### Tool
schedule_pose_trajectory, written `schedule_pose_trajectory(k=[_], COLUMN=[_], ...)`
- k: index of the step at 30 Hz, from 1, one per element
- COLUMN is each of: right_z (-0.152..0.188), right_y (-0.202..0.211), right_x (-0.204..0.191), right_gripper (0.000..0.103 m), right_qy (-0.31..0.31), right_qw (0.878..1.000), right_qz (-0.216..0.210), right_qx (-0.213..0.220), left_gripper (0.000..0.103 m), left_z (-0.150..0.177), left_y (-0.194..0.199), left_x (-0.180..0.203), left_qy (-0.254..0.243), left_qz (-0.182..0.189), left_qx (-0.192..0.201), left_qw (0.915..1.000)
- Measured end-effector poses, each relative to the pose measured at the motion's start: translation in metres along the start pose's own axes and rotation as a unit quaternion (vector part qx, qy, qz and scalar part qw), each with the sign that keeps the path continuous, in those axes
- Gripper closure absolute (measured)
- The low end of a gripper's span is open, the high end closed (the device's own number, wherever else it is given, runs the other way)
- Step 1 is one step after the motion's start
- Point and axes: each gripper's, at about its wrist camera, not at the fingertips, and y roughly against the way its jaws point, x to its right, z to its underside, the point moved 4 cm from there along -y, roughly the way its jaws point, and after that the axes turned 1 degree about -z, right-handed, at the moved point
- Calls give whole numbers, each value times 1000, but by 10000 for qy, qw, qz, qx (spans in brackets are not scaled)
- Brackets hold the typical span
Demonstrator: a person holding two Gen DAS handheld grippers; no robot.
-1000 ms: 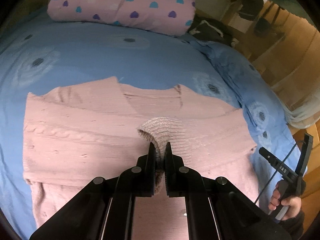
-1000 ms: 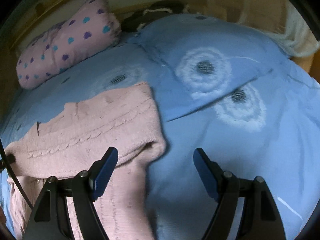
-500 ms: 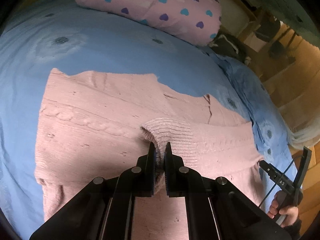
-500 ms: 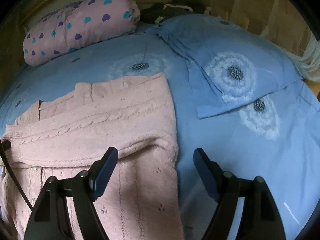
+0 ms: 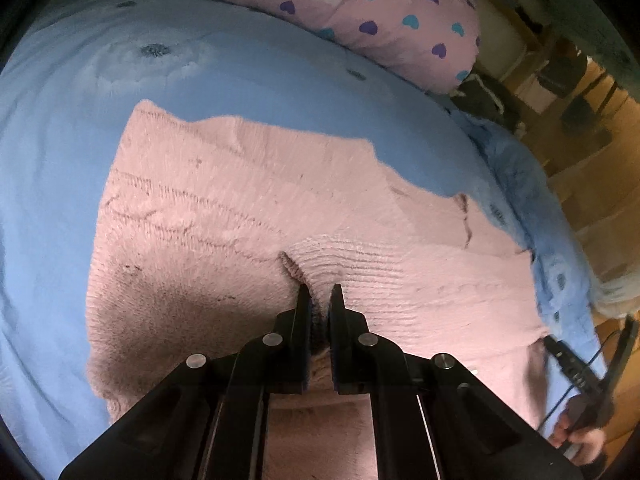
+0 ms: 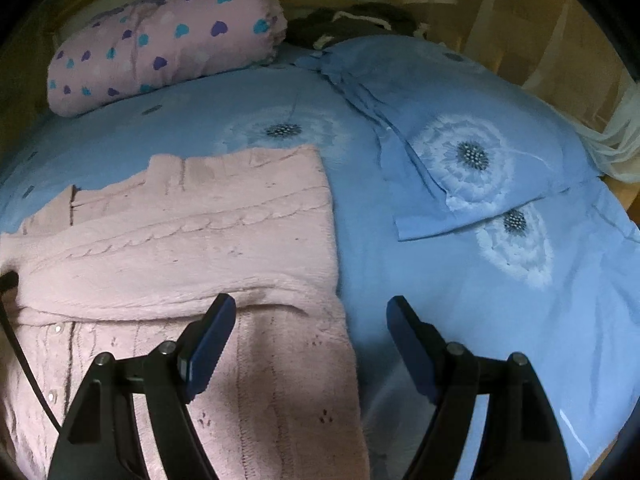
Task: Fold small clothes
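Note:
A pink knitted cardigan (image 5: 224,216) lies flat on the blue bedsheet (image 5: 240,80); it also shows in the right wrist view (image 6: 192,232). One sleeve is folded across its body. My left gripper (image 5: 319,300) is shut on the ribbed sleeve cuff (image 5: 340,256) and holds it low over the cardigan's middle. My right gripper (image 6: 310,316) is open and empty, hovering over the cardigan's right edge, left finger over the knit and right finger over the sheet.
A pink pillow with coloured hearts (image 6: 168,40) lies at the head of the bed. A blue pillow with a dandelion print (image 6: 464,152) lies to the right. Dark clothing (image 6: 352,24) sits behind the pillows. Wooden floor (image 5: 600,184) lies beyond the bed's right edge.
My left gripper has carried the cuff further across the cardigan and come lower. My right gripper has swung over the cardigan's right edge, still open.

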Motion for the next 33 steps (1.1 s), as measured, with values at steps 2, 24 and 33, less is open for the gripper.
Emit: schedule_pose_trajectory(k=[2, 24, 33], right_z=[1, 18, 23], right_y=[-3, -17, 4], right_x=[-4, -64, -92], right_gripper=[22, 21, 17], right_qy=[16, 506, 1075], right_qw=[10000, 9968, 9936], right_qz=[58, 86, 348], right_qx=[-77, -612, -62], left_gripper=[103, 103, 103], left_z=[0, -11, 39], left_y=[-1, 12, 54], left_x=[-2, -41, -61], left_qy=[9, 513, 1774], left_qz=[-2, -525, -489], left_qx=[33, -317, 566], left_qw=[10000, 9968, 9813])
